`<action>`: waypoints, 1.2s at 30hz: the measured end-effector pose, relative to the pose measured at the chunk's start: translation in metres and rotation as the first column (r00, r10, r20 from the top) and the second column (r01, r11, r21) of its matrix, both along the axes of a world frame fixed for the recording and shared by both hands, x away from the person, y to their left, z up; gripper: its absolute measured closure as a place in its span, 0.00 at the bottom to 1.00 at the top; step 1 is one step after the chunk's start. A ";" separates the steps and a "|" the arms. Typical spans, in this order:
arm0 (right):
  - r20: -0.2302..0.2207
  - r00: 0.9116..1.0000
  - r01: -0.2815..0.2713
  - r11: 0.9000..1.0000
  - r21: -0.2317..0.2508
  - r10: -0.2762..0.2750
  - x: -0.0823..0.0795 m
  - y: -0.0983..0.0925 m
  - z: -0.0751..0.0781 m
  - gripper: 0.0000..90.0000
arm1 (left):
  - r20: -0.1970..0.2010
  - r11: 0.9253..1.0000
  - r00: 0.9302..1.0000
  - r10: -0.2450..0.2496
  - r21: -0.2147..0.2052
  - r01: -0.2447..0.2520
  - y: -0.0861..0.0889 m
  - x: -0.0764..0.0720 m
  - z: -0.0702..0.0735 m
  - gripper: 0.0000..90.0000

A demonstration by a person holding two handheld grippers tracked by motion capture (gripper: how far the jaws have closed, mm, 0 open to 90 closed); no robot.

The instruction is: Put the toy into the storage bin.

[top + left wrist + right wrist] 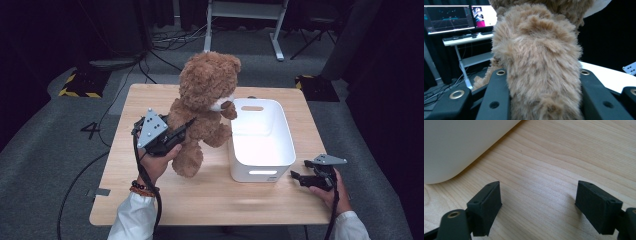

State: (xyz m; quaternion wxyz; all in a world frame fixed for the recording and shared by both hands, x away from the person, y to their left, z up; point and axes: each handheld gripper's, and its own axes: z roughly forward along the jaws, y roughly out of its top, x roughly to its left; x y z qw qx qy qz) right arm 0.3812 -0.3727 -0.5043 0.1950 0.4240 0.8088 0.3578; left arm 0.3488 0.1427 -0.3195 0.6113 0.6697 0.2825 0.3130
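The left gripper (186, 131), at centre-left of the high view, is clamping a brown teddy bear (202, 107) by its side; in the left gripper view the two black jaws are pressing into the fur of the bear (539, 67) from either side, so the grip looks firm. The bear is standing nearly upright, its long axis running from the foot near the middle of the frame up to the head in the upper centre, leaning slightly toward the right. One paw is reaching over the near-left rim of the white plastic bin (287, 145), which is sitting just to the right of the bear, touching or almost touching its leg.

The relation that matters: the bin's opening is lying directly to the right of the held bear, so the bear probably needs carrying rightward and over the rim before being lowered.

The right gripper (296, 177), at lower right of the high view, is resting beside the bin's near right corner, its jaws spread wide and holding nothing over the wooden table (564, 157), with the bin's wall (456, 147) at upper left.
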 end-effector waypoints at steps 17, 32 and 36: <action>0.001 1.000 -0.001 1.000 0.000 0.001 0.000 0.000 0.000 0.23 | 0.035 1.000 0.999 -0.025 -0.009 0.026 -0.009 0.009 0.031 0.73; 0.001 1.000 -0.001 1.000 0.000 0.001 0.000 0.000 0.000 0.23 | 0.060 0.993 0.991 -0.115 -0.021 0.117 -0.043 0.014 0.048 0.73; 0.001 1.000 -0.001 1.000 0.000 0.001 0.000 0.000 0.000 0.23 | 0.061 0.989 0.988 -0.143 -0.026 0.145 -0.053 0.016 0.046 0.73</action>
